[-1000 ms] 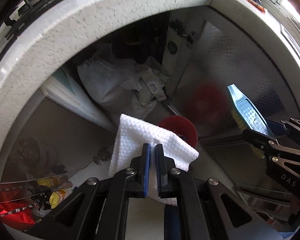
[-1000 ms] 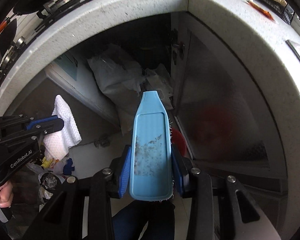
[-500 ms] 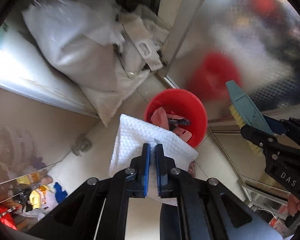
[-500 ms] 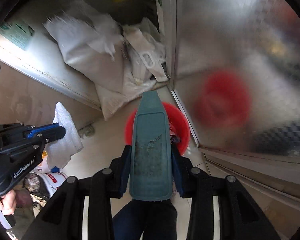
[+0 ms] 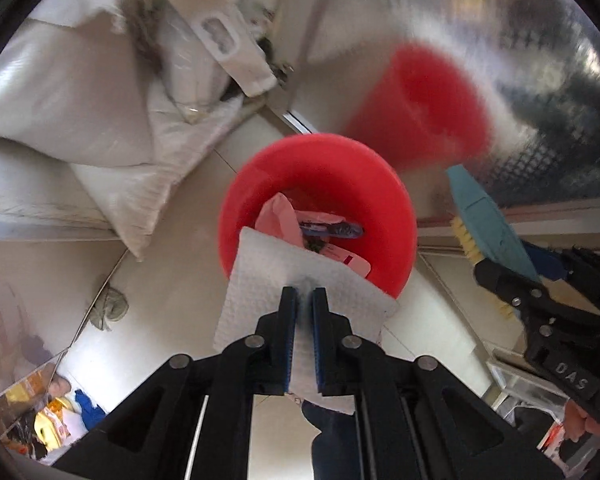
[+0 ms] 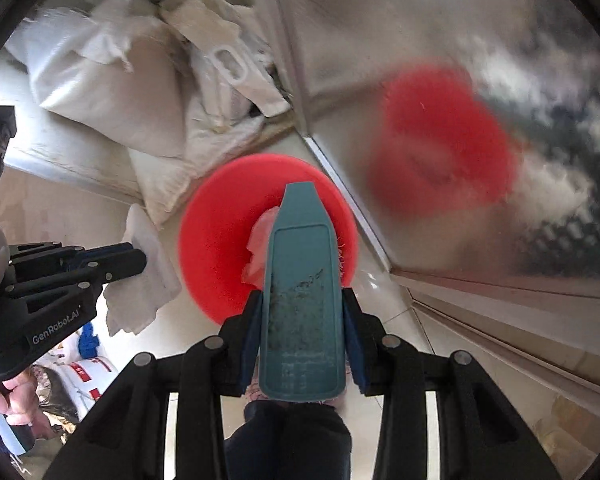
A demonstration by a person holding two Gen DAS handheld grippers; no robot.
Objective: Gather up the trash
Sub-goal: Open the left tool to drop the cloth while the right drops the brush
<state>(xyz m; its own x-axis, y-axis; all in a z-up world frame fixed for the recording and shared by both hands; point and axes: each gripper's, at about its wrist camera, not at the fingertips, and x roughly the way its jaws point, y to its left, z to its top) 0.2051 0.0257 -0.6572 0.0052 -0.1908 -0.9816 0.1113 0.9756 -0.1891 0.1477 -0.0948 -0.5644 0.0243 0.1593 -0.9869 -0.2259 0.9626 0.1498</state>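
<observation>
My left gripper (image 5: 303, 294) is shut on a white textured paper towel (image 5: 268, 284), held just above the near rim of a red trash bin (image 5: 256, 184) on the floor. The bin holds pink plastic and other wrappers (image 5: 278, 216). My right gripper (image 6: 300, 312) is shut on a blue scrub brush (image 6: 300, 264), its tip over the red bin (image 6: 216, 240). The brush also shows at the right of the left wrist view (image 5: 488, 224), and the towel at the left of the right wrist view (image 6: 148, 264).
White sacks (image 5: 80, 92) are piled behind the bin against a low ledge. A shiny metal cabinet panel (image 6: 460, 40) stands to the right and reflects the bin. Packets and clutter (image 5: 60, 420) lie at lower left on the tiled floor.
Both grippers have dropped from under the counter edge down toward the floor. The red bin has grown larger and now sits right beneath the towel and the brush.
</observation>
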